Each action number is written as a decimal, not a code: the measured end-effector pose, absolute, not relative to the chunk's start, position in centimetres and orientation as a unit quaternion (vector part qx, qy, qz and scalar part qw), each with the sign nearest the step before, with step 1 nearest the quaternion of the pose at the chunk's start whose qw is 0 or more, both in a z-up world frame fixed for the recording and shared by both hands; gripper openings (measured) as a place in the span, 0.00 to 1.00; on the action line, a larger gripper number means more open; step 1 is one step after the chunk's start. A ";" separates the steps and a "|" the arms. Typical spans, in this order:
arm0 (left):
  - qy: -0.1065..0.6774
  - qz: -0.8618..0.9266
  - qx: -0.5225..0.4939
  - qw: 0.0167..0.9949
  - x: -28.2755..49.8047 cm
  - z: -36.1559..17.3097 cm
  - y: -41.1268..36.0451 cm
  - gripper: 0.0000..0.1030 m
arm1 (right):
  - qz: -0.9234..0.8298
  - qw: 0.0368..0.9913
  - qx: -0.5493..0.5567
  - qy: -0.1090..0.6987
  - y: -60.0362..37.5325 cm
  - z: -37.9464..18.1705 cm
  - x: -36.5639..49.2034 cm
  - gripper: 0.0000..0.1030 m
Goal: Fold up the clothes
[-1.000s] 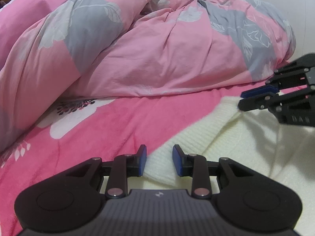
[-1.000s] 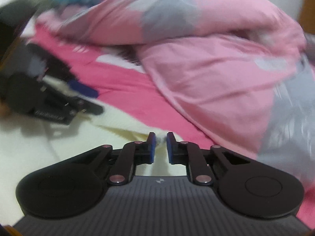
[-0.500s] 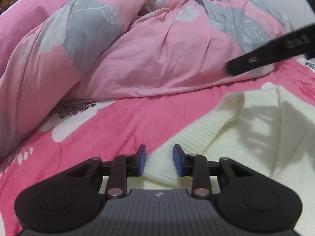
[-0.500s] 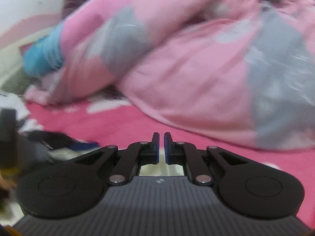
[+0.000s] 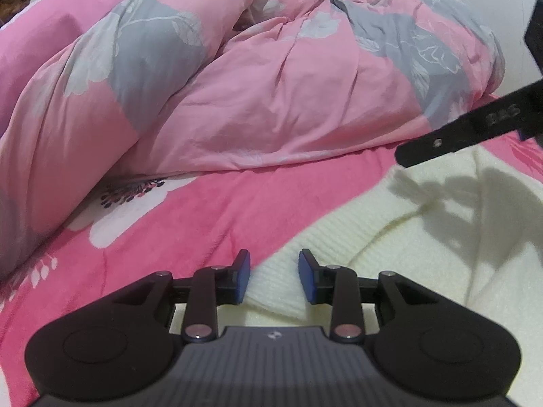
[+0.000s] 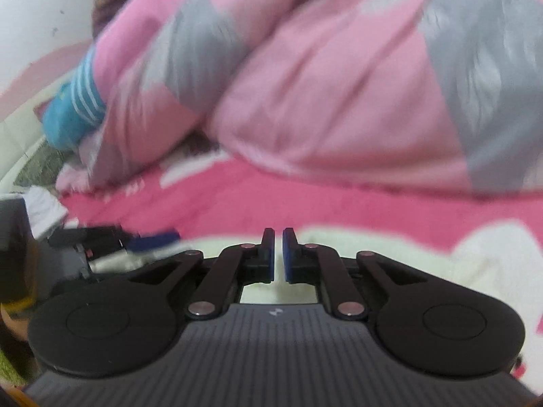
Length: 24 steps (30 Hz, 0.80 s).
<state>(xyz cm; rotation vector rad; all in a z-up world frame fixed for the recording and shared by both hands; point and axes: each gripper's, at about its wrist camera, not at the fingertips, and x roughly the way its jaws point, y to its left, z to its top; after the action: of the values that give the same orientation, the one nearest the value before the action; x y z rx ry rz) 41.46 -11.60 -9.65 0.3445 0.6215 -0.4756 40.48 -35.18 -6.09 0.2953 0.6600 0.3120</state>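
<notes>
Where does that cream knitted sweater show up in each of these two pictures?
Left wrist view: the cream knitted sweater fills the lower right, its ribbed edge between the left gripper's pads.
Right wrist view: it is a blurred pale band across the lower middle, just behind the right gripper.
Shared landmark: the pink-and-grey floral duvet, heaped behind the sweater in both.

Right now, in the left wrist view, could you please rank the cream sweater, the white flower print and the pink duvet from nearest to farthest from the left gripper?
1. Cream sweater: ribbed edge between the left gripper fingers.
2. White flower print: on the sheet, ahead left.
3. Pink duvet: heaped behind.
</notes>
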 end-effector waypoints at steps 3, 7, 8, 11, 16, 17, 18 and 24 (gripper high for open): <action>0.296 -0.227 0.195 0.907 40.8 -9.6 -11.8 0.34 | 0.124 0.924 0.096 0.348 -34.9 -9.3 41.5 0.03; 0.287 -0.226 0.230 0.902 39.6 -9.0 -11.8 0.34 | 0.123 0.920 0.143 0.343 -36.3 -9.6 41.0 0.03; 0.285 -0.226 0.229 0.903 39.3 -8.6 -11.6 0.36 | 0.119 0.921 0.141 0.343 -36.3 -9.3 40.9 0.03; 0.272 -0.229 0.224 0.907 38.5 -7.3 -10.9 0.38 | 0.111 0.929 0.141 0.323 -36.5 -7.7 39.8 0.06; 0.290 -0.227 0.183 0.912 39.7 -7.2 -11.7 0.39 | 0.132 0.934 0.147 0.297 -35.9 -6.2 39.5 0.08; 0.307 -0.219 0.192 0.906 40.1 -8.0 -12.0 0.40 | 0.140 0.930 0.152 0.304 -35.5 -6.6 39.8 0.08; 0.325 -0.207 0.205 0.900 40.6 -8.9 -12.3 0.40 | 0.142 0.923 0.156 0.323 -35.2 -7.5 40.1 0.08; 0.343 -0.152 0.120 0.919 38.4 -4.1 -8.5 0.46 | 0.127 0.905 0.206 0.350 -36.1 -6.8 37.3 0.09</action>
<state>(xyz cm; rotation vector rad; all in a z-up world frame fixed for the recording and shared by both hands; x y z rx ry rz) 38.38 -8.53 -4.08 0.2461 0.7043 -0.3120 37.28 -36.05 -6.77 0.4257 0.7234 0.2614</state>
